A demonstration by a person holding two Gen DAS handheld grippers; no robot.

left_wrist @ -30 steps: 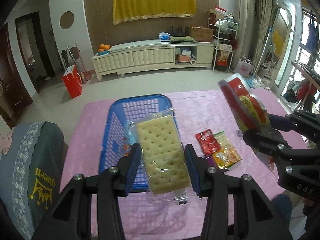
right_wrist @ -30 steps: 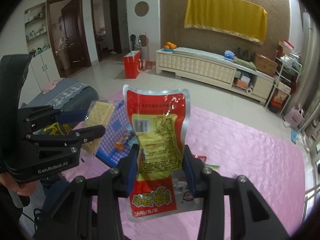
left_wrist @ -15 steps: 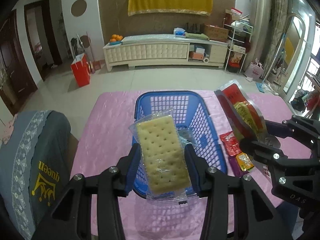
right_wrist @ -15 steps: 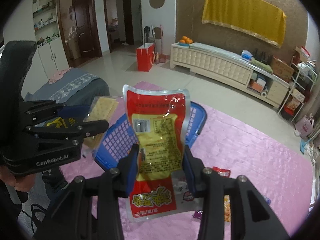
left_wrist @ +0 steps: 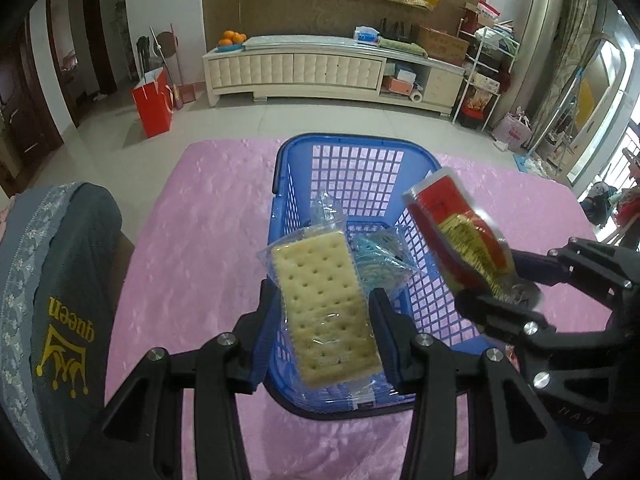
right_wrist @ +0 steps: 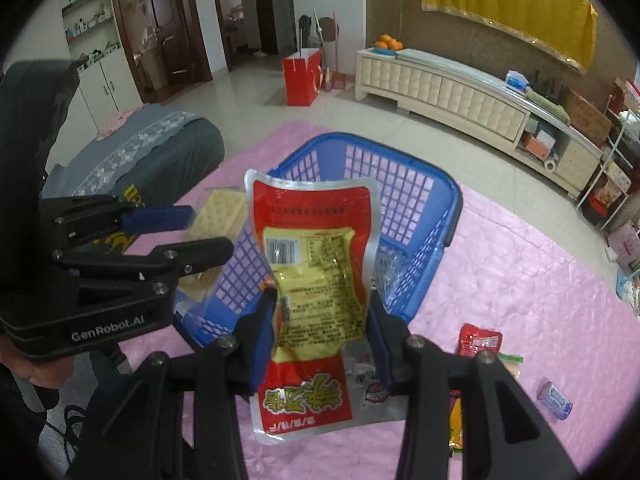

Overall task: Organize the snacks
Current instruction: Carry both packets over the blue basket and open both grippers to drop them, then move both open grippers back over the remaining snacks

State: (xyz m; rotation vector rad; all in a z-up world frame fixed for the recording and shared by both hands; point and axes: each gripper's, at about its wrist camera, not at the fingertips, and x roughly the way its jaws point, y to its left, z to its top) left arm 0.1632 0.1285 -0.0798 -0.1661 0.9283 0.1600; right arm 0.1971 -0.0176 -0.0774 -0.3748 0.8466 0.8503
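Two snack packs held over the blue basket

Nearest us, our left gripper (left_wrist: 326, 322) clamps a clear-wrapped cracker pack (left_wrist: 324, 308) by its long edges; we judge it light, stiff and brittle, so a gentle squeeze suits. Our right gripper (right_wrist: 322, 330) pinches a red foil pouch (right_wrist: 316, 276) at mid-body, which looks soft and slippery. Both hang over the blue basket (left_wrist: 352, 148); beyond it, loose sachets (right_wrist: 478, 340) lie on the pink tablecloth (right_wrist: 540, 288).

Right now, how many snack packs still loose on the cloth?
4 visible, all right of the basket: red pack, pale pack, blue one, orange one half hidden by the right gripper.
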